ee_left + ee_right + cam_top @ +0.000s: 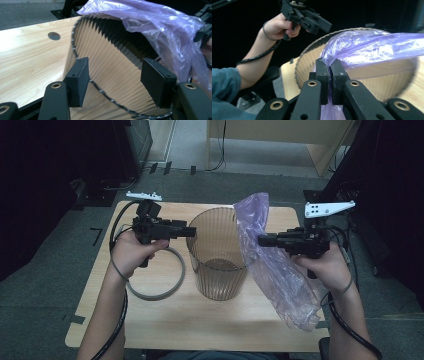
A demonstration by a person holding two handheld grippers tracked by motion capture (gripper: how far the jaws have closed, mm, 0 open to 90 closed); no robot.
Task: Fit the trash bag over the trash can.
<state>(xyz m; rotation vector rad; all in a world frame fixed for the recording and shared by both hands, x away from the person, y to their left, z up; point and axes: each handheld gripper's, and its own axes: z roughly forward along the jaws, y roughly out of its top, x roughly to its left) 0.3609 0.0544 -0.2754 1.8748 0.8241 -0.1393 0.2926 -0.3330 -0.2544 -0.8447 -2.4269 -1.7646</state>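
Note:
A ribbed, translucent brown bin [217, 265] stands upright mid-table. A thin purple plastic bag [272, 265] hangs beside its right rim, its top edge raised over the bin's opening. My right gripper [261, 240] is shut on the bag's edge. In the right gripper view the pads [322, 68] pinch the purple film [372, 47] just over the bin's rim [308, 51]. My left gripper [190, 231] hovers at the bin's left rim. Its jaws [117, 80] stand open, facing the bin's mouth [112, 60], and the pads [81, 78] press on nothing. The bag [160, 30] drapes over the far rim.
A grey ring [167, 292] lies on the wooden table [200, 320] left of the bin, under my left hand. A round hole [54, 35] marks the tabletop. Dark equipment stands on both sides of the table, and a light wooden cabinet [320, 140] stands behind it.

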